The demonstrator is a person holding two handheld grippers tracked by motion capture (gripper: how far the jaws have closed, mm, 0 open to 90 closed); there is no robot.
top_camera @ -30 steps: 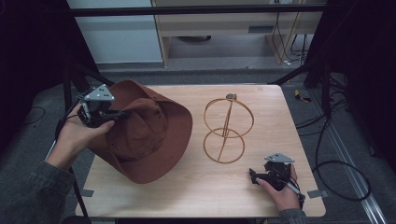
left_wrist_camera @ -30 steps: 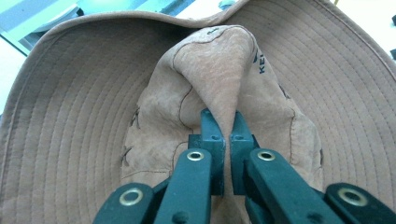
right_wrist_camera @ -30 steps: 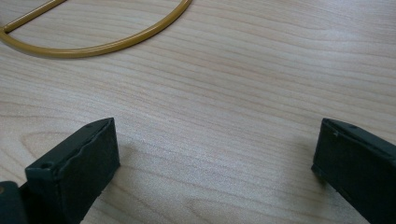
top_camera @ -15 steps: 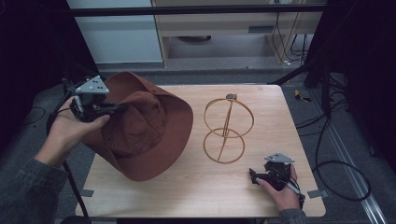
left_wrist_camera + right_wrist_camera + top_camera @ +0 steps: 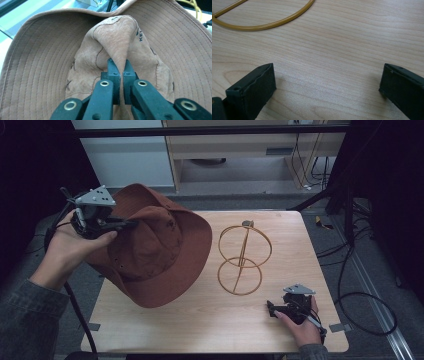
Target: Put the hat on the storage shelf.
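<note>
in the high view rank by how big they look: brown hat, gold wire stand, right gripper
1. brown hat, largest, though lifted nearer the camera
2. gold wire stand
3. right gripper, smallest, partly covered by the hand

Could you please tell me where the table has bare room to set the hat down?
Bare wood lies along the table's near edge, between the hat and the right gripper, and right of the wire stand. The left half is crowded by the hat.

Black letters "KE" – rest hidden – on hat crown, left gripper view.
</note>
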